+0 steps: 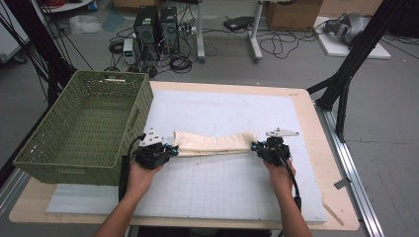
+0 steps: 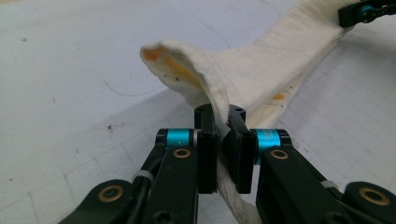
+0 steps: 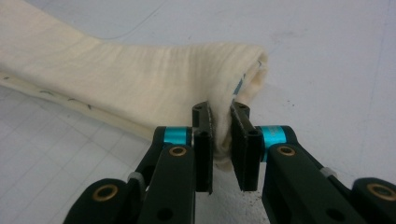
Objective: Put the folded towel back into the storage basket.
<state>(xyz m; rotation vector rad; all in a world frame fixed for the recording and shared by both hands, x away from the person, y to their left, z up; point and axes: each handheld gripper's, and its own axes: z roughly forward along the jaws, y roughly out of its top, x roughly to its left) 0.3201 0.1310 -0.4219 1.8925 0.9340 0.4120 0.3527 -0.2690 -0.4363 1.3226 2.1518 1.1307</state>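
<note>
Both ends of the cloth [image 1: 213,142] were gripped, so the step in hand looked like a two-handed lift or fold of a strip already folded long. The left gripper [image 1: 170,148] was clamped tight on the cloth's left end; in the left gripper view its jaws pinched a thin fold of cloth [image 2: 261,70] that flared open beyond them. The right gripper [image 1: 256,146] was likewise closed on the right end, its jaws squeezing a bunched edge of cloth [image 3: 140,84].

The cloth lay across the middle of the white mat [image 1: 237,108], its long axis running left to right between the two grippers, sagging slightly at mid-span. Whether the middle touched the mat or hung just clear was hard to tell from above.

The basket [image 1: 84,128] stood just left of the left gripper. The next move probably called for both hands to rise together, keeping the cloth taut, then to carry it left over the rim.
</note>
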